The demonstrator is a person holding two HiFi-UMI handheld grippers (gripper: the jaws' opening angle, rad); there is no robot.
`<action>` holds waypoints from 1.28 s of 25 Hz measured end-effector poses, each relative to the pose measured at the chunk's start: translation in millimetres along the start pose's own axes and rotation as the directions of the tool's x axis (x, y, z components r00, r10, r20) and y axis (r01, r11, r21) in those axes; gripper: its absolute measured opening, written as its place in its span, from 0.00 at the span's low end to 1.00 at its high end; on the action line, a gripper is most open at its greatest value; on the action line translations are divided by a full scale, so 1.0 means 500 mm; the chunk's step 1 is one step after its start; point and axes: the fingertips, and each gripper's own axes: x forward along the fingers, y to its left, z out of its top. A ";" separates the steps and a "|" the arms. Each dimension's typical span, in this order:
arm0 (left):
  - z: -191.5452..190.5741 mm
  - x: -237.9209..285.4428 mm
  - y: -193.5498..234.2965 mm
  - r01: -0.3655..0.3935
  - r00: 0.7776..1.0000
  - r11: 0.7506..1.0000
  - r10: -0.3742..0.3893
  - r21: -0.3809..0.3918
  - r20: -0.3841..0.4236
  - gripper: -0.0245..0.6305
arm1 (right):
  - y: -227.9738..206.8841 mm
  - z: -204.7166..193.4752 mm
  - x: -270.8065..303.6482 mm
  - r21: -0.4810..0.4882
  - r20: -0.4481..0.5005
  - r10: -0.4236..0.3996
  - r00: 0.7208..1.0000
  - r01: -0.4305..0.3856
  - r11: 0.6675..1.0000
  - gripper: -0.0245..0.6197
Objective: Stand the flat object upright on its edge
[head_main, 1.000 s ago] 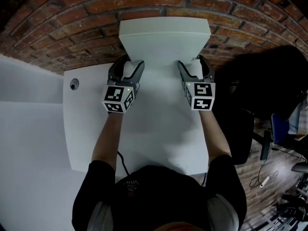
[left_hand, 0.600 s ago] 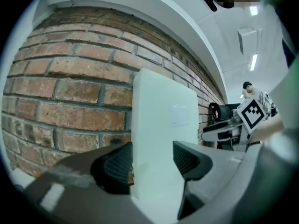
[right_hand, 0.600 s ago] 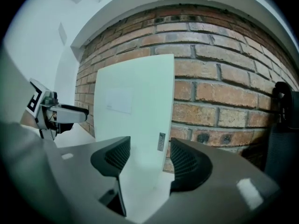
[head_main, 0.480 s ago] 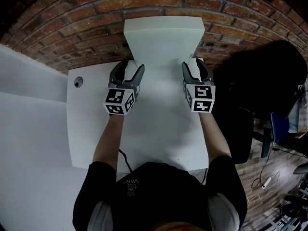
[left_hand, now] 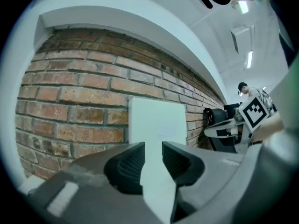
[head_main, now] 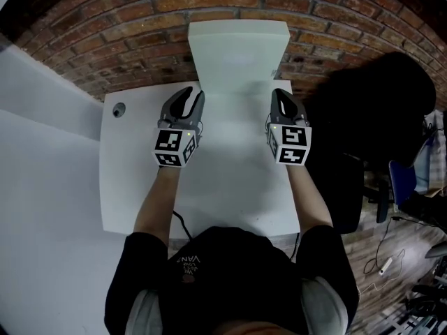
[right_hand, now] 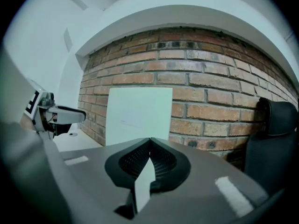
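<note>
A flat white board point(head_main: 237, 54) stands on its lower edge at the back of the white table point(head_main: 230, 187) and rests against the brick wall point(head_main: 105, 40). My left gripper point(head_main: 187, 98) sits just off the board's lower left corner. Its jaws are closing with a narrow gap, and nothing is pinched between them. My right gripper point(head_main: 283, 100) is beside the lower right corner, shut and empty. In the left gripper view the board point(left_hand: 156, 120) rises ahead of the left gripper point(left_hand: 153, 155). The right gripper view shows the board point(right_hand: 138, 113) beyond the shut right gripper point(right_hand: 150, 148).
A round cable hole point(head_main: 119, 109) is in the table's far left corner. A second white surface point(head_main: 49, 187) adjoins the table on the left. A black office chair point(head_main: 363, 117) stands to the right, against the wall.
Both grippers' jaws have narrowed from wide open, and the right pair has come together. The board now looks steeper against the wall, with the grippers a little back from its lower corners.
</note>
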 end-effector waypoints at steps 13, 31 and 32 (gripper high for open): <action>0.026 -0.115 -0.070 0.063 0.998 0.998 -0.063 0.012 0.018 0.04 | 0.043 0.020 -0.129 -0.005 0.023 -0.015 1.000 0.015 1.000 0.04; 0.012 -0.338 -0.154 0.137 0.991 0.991 -0.137 -0.007 -0.003 0.04 | 0.131 0.011 -0.359 0.006 0.026 -0.047 0.999 0.047 0.999 0.04; 0.011 -0.352 -0.159 0.141 0.990 0.990 -0.141 -0.007 -0.004 0.04 | 0.138 0.009 -0.373 0.007 0.028 -0.049 0.998 0.049 0.999 0.04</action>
